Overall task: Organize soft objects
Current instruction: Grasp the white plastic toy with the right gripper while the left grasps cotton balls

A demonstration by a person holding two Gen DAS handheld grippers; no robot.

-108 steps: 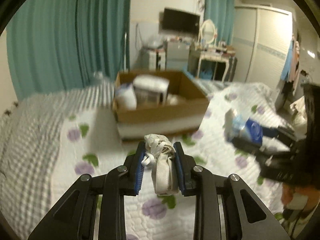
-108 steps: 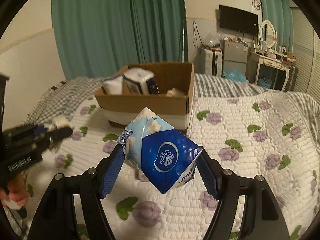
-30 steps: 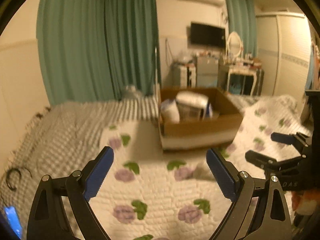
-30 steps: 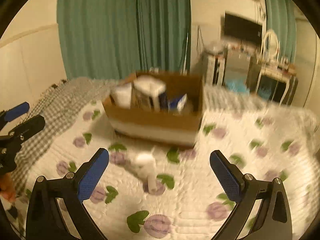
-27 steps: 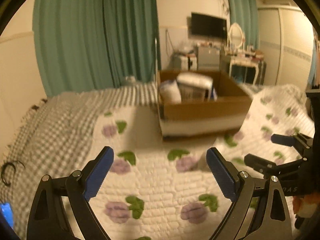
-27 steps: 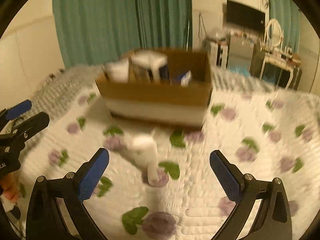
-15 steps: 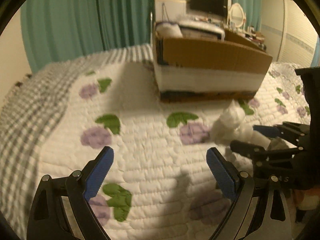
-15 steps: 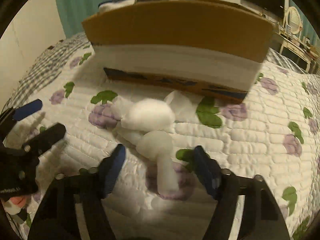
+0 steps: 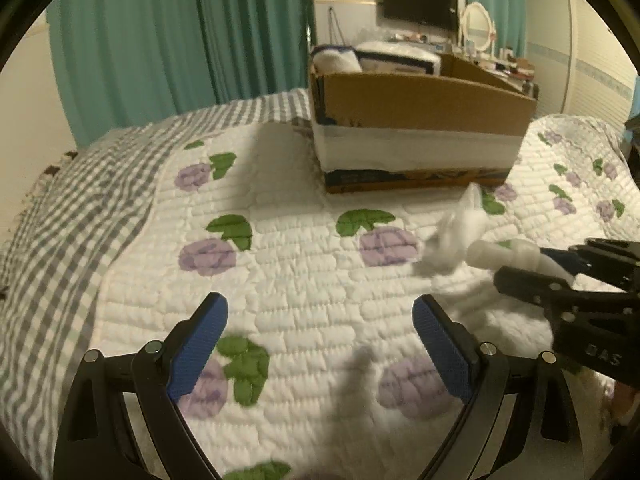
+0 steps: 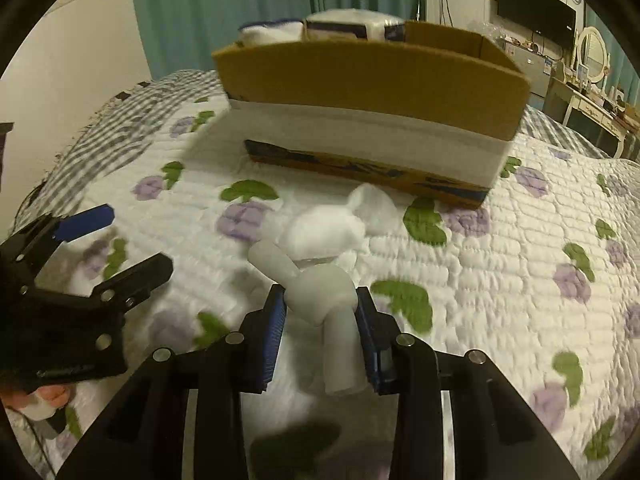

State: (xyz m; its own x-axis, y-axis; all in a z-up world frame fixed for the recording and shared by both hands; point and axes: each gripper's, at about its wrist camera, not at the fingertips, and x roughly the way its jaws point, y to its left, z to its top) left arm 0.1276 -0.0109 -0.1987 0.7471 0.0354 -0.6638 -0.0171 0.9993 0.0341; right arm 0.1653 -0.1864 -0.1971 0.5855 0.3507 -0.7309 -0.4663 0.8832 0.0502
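Quilt [image 10: 500, 280]; "DAS" on right claw [image 9: 560, 264]

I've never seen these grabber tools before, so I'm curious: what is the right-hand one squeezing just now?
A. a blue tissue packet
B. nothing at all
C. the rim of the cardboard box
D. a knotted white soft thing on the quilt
D: the right gripper has its blue pads closed on the knotted white soft thing, which lies on the quilt in front of the cardboard box.

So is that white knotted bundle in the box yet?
Out. The white bundle lies on the quilt before the cardboard box, pinched by the right gripper.
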